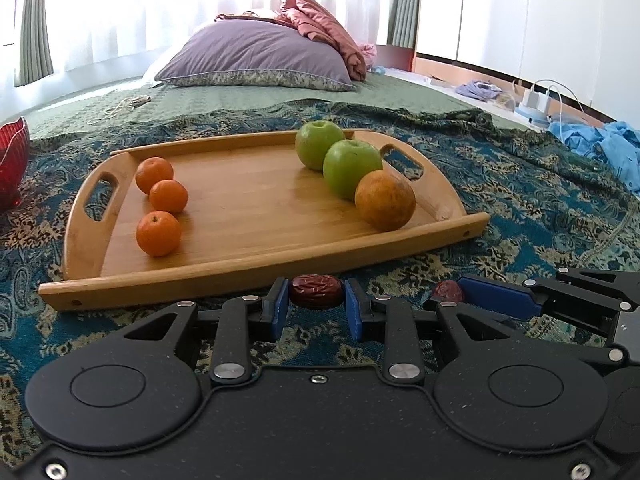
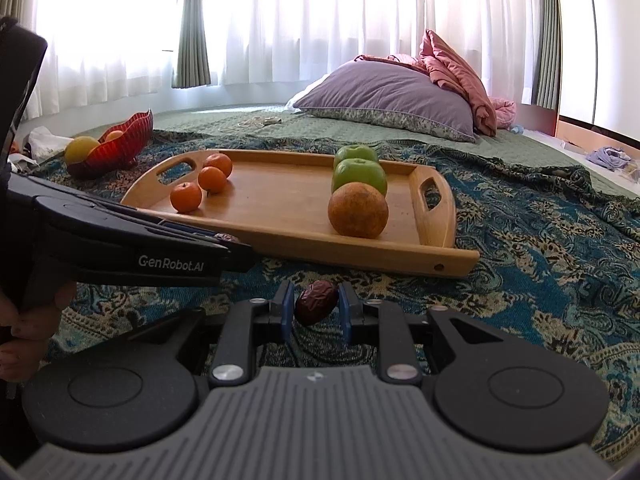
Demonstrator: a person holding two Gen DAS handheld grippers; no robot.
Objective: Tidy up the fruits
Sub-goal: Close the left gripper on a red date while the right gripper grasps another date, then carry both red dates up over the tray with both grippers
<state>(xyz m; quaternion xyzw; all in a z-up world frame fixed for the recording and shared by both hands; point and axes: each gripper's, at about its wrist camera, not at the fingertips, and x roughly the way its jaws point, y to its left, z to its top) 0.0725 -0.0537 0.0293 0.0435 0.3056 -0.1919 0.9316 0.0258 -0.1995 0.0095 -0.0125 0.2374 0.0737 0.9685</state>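
Observation:
A wooden tray lies on the patterned blanket and carries three mandarins on its left side. On its right side are two green apples and a large orange. In front of the tray's near rim, my left gripper is shut on a dark red date. Just to its right, my right gripper holds a second date. The right wrist view shows my right gripper shut on that date, and the left gripper reaching in from the left.
A red glass bowl holding a yellow fruit stands on the blanket left of the tray. A purple pillow and a pink quilt lie at the far end of the bed. Blue cloth and chargers lie at the right.

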